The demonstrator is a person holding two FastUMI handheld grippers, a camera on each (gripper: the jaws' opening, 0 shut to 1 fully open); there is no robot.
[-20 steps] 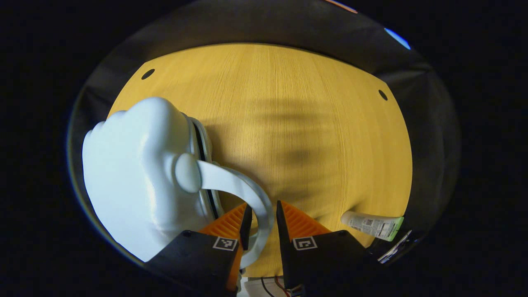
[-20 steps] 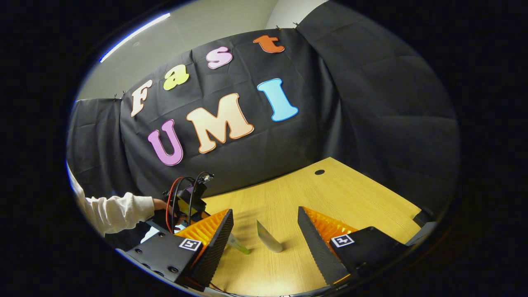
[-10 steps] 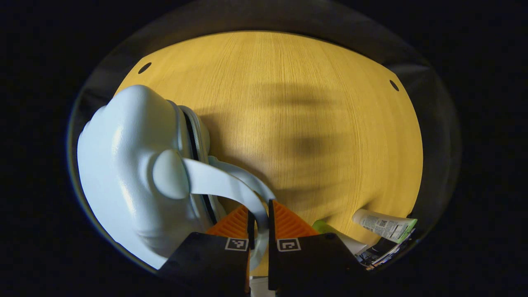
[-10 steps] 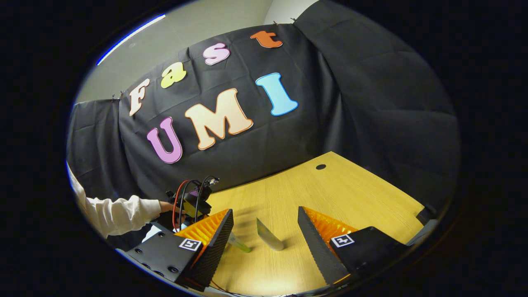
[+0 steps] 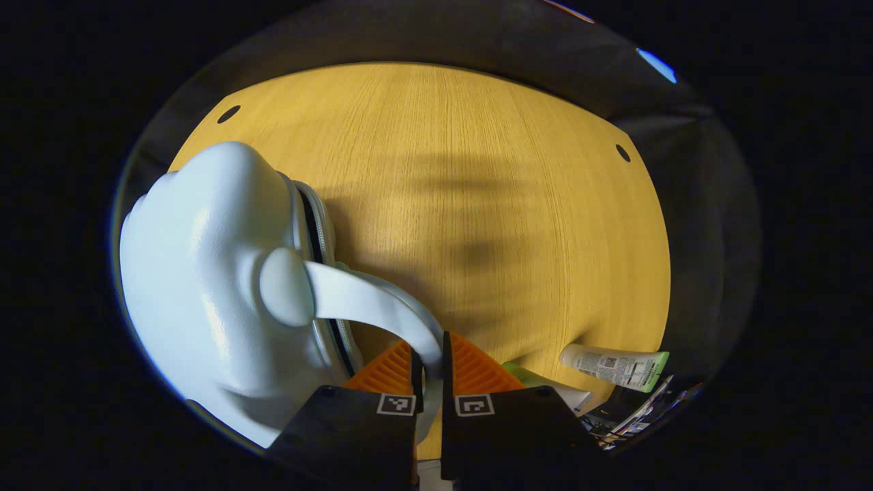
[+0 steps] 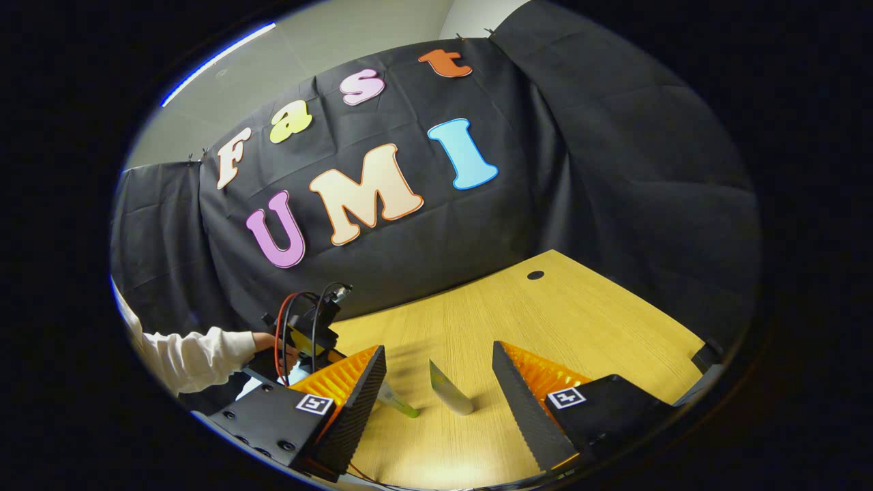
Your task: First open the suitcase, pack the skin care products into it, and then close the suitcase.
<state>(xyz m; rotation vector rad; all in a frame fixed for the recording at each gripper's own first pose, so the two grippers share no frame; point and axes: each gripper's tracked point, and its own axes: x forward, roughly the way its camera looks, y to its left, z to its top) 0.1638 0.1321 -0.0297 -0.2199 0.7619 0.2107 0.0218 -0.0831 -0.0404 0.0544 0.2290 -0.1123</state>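
In the left gripper view a pale blue hard-shell suitcase point(image 5: 211, 286) stands on the wooden table point(image 5: 477, 204) at the left, its zip seam facing right. Its curved handle point(image 5: 372, 307) arcs down to my left gripper point(image 5: 428, 368), which is shut on it. A white skin care tube with a green end point(image 5: 614, 366) lies at the right, and another tube point(image 5: 545, 385) lies beside my fingers. In the right gripper view my right gripper point(image 6: 440, 389) hangs open above the table over a tube point(image 6: 450, 389), with a second tube point(image 6: 397, 402) to its left.
A person's sleeved arm point(image 6: 198, 351) holds the other gripper point(image 6: 307, 334) with red and black cables at the left of the right gripper view. Round cable holes point(image 5: 228, 114) point(image 5: 622, 153) mark the table's far corners. Black cloth walls the booth behind.
My left gripper's fingers closed from a gap around the suitcase handle to shut on it, and the suitcase shifted slightly in view. The right gripper stayed open and nearly still.
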